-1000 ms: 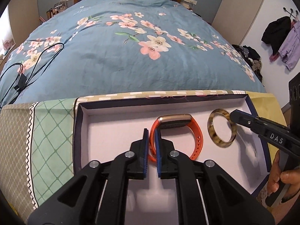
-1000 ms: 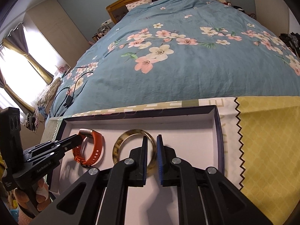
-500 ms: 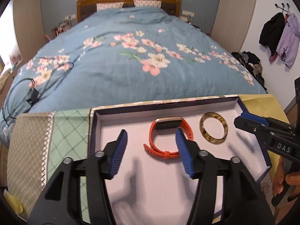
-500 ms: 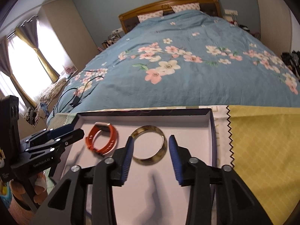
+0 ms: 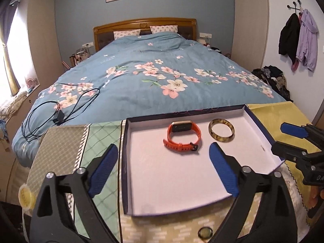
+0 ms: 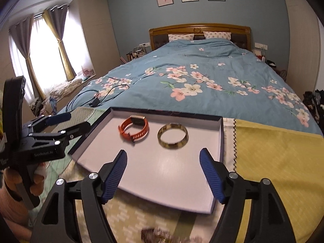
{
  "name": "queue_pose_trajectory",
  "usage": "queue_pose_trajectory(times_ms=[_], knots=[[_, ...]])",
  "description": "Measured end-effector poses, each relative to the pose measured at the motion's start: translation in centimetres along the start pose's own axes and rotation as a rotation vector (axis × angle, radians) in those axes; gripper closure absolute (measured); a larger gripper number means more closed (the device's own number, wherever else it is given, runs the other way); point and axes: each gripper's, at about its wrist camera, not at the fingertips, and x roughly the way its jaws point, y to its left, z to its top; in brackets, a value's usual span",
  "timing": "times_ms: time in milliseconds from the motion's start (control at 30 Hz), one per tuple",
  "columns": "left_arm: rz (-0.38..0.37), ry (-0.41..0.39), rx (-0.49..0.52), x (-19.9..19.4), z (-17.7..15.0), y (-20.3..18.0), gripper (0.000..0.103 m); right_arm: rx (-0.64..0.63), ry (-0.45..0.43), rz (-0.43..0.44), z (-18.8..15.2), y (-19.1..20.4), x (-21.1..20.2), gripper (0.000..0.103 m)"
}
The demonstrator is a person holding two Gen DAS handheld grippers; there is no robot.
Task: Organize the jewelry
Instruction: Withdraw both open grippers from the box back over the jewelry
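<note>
An orange smart band [image 5: 182, 135] and a tortoiseshell bangle [image 5: 221, 132] lie side by side at the far end of a shallow dark-rimmed box [image 5: 125, 162] with a white floor. Both show in the right wrist view too: the band [image 6: 134, 128] and the bangle [image 6: 172, 135]. My left gripper [image 5: 164, 168] is wide open and empty, held above the box's near half. My right gripper [image 6: 163, 174] is wide open and empty, also back from the items. Each gripper shows in the other's view: the right one [image 5: 291, 139], the left one [image 6: 66, 121].
The box sits on patterned cloths at the foot of a blue floral bed [image 5: 162, 77]. A yellow cloth [image 6: 279, 162] lies to the right, a green checked one [image 5: 97, 137] to the left. A small gold piece [image 5: 205, 232] lies in front of the box. A black cable [image 5: 58, 111] lies on the bed.
Both grippers opened, letting go of the band and the bangle in the box, and drew back and up from them.
</note>
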Motion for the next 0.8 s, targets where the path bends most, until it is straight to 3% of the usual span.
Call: queue_pose_trajectory(times_ms=[167,500,800], knots=[[0.011,-0.007,-0.005,-2.1,-2.0,0.1,0.006,-0.028,0.009,-0.015,-2.1,0.7,-0.9,0.029],[-0.001,-0.007,0.005,-4.4,-5.9,0.6,0.006,0.014,0.085,-0.021,-6.4,-0.3,-1.6,0.029],[-0.038,-0.007,0.032,-6.0,-8.8,0.8,0.006,-0.017,0.148,-0.03,-9.1,-0.2,-2.3,0.048]])
